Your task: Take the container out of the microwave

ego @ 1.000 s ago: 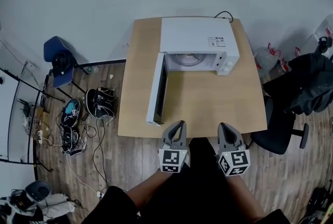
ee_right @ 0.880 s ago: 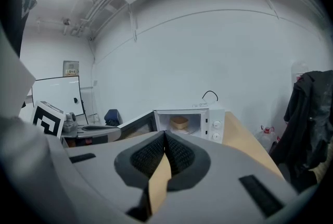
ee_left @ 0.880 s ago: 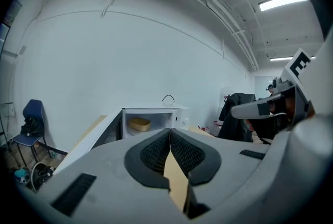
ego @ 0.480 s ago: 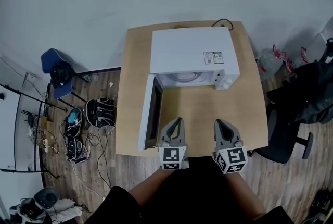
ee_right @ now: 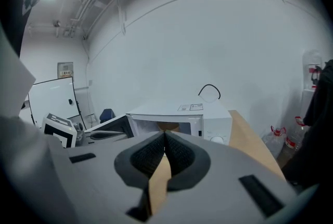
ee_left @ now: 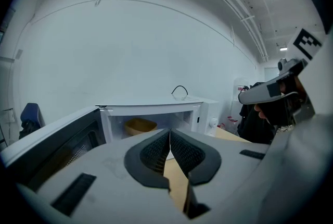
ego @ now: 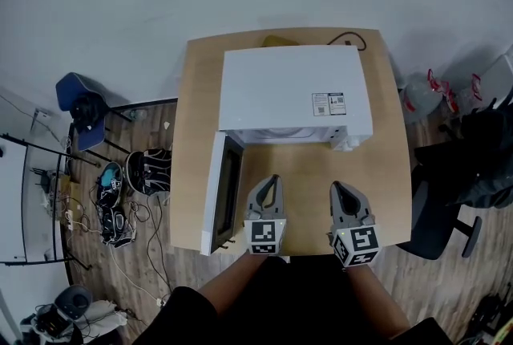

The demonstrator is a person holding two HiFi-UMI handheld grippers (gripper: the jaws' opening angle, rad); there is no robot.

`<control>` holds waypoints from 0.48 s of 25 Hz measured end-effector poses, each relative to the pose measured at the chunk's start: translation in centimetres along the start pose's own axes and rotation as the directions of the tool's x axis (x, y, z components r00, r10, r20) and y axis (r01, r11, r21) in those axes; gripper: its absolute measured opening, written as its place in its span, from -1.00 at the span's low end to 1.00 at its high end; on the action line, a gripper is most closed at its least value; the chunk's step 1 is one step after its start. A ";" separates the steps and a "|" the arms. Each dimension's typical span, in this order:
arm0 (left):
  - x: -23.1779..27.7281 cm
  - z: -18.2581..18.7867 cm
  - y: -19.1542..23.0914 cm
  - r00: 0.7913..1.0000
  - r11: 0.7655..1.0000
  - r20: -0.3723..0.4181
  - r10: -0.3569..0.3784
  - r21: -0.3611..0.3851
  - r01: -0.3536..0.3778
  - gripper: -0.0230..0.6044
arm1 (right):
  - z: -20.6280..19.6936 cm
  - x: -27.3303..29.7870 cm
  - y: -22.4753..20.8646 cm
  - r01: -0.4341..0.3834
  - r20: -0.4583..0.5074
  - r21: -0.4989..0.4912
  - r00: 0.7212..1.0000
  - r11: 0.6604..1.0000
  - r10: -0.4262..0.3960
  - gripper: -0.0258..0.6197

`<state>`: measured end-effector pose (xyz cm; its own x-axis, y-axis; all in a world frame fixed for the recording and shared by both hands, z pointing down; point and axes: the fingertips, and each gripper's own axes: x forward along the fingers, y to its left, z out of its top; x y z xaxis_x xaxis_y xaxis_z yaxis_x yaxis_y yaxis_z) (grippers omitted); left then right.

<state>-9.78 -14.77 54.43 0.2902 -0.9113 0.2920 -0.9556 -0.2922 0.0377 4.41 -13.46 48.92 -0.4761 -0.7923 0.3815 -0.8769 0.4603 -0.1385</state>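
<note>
The left tongs (ego: 272, 180) and the right tongs (ego: 337, 188) are both squeezed shut, and nothing is in either one. They sit side by side over the near edge of the table (ego: 383, 175) and point at the microwave (ego: 288, 87) in front of them. I think they are shut and empty because the grabbing part has not begun. They are not yet close enough to reach in.

The door (ego: 218, 192) hangs wide open, just to the left of the left tongs. That leaves the way in clear, so nobody has to open it first.

The container (ee_left: 139, 125) is inside the microwave, ahead of the tongs and a little left of the left tongs' tips. It looks like a yellow-brown bowl.

From above you cannot see the container at all, because the microwave's roof covers it. The right tongs' view shows only a brown sliver of it. Something yellowish peeks out behind the microwave, near the black cable (ego: 346, 37). I cannot tell what it is.
</note>
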 end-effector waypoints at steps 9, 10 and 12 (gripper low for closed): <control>5.8 -0.7 1.3 1.000 1.000 0.000 0.019 0.014 -0.019 -0.89 | 0.1 3.0 -2.4 -0.016 -0.027 0.009 0.999 1.000 0.017 -0.73; 6.4 -0.8 1.6 1.000 1.000 0.000 0.022 0.015 -0.022 -0.89 | 0.1 3.3 -2.6 -0.019 -0.031 0.010 0.999 1.000 0.019 -0.73; 7.7 -1.1 2.1 1.000 1.000 0.002 0.018 0.026 -0.018 -0.89 | 0.0 3.8 -2.9 -0.023 -0.038 0.010 0.999 1.000 0.023 -0.73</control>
<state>-9.58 -22.06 57.82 0.2730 -0.9171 0.2903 -0.9591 -0.2831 0.0077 5.17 -17.81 50.80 -0.4934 -0.7655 0.4129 -0.8665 0.4740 -0.1565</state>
